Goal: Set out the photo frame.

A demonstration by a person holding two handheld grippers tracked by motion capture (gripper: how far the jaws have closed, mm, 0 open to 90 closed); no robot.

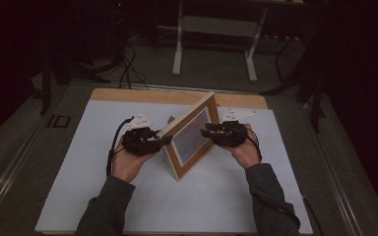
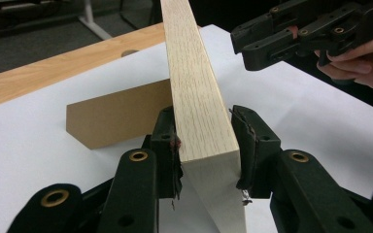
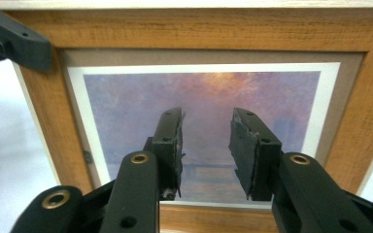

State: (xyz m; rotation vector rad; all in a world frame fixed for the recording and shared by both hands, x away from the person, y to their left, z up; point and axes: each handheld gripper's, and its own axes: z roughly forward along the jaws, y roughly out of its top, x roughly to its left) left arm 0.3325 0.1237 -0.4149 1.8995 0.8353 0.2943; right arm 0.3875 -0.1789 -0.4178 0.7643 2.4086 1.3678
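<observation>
The high view is dim, its surroundings sinking into near black; only the white-covered wooden counter (image 1: 103,162) catches light. Both gripper views are brighter. Beyond the right claw (image 3: 206,150), the glazed wooden-framed purple picture (image 3: 199,97) looks hazy and soft.

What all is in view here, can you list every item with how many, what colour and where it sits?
frame: one, light wood around a purple and orange print, standing at the middle of the table with its edge between the left gripper's jaws
stand: one, brown board, behind the frame, lower edge on the table
table: one, white top with a wooden far edge
rack: one, pale metal legs, on the floor beyond the table
cables: several, black, on the floor at far left
left gripper: one, black, around the frame's edge
right gripper: one, black, jaws apart in front of the print
hands: two, in grey sleeves, from the near side
</observation>
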